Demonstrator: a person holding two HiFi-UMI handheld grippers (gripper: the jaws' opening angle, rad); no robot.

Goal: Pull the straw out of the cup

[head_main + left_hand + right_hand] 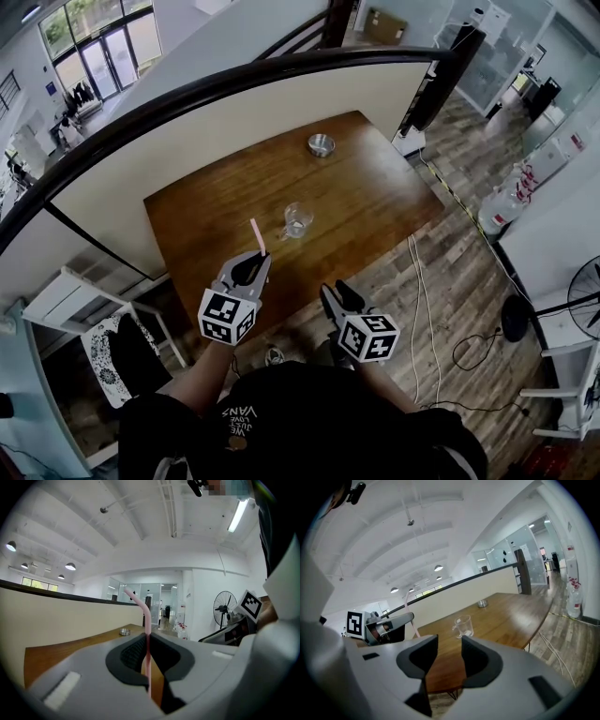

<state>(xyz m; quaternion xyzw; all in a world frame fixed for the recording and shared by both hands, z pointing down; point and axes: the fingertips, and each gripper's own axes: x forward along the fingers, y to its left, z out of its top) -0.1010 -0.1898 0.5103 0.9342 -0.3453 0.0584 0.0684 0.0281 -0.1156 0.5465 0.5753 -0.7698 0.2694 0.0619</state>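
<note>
Head view: left gripper [260, 257] is holding the pink straw [257, 232] upright above the table [375, 187], near the clear cup [298, 219] but fully out of it. The right gripper [330, 292] is hovering closer to the person.

Left gripper view: its jaws are pinching the straw on the straight stem, below the bend.

Right gripper view: its jaws are standing apart with nothing between them, facing the cup.

The straw is looking light, thin and easily crushed, so a gentle pinch on the stem is probably suiting it best.
</note>
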